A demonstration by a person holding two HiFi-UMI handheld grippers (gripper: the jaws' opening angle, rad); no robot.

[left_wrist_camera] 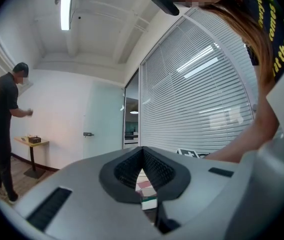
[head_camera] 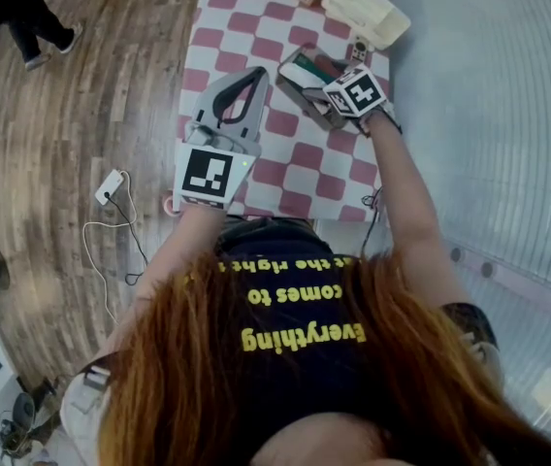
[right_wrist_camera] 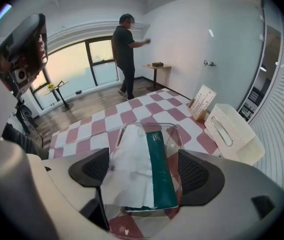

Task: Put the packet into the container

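A clear plastic container (right_wrist_camera: pixel 147 125) stands on the red-and-white checked table (right_wrist_camera: pixel 97 129). The packet (right_wrist_camera: pixel 158 174), green on one side and white on the other, lies flat inside it. My right gripper (right_wrist_camera: pixel 144 168) hangs over the container with its jaws wide open; the pads stand on either side of the packet without touching it. In the head view the right gripper (head_camera: pixel 341 93) covers part of the container (head_camera: pixel 300 93) and the packet (head_camera: pixel 312 69). My left gripper (head_camera: pixel 254 76) hovers left of them, shut and empty, and its pads (left_wrist_camera: pixel 132 166) meet at the tips.
A cream plastic box (right_wrist_camera: pixel 234 134) stands right of the container, near the table's far corner (head_camera: pixel 365 10). A small card stand (right_wrist_camera: pixel 202 101) is beside it. A person (right_wrist_camera: pixel 127 54) stands at a side table across the room. A charger and cable (head_camera: pixel 111 187) lie on the floor.
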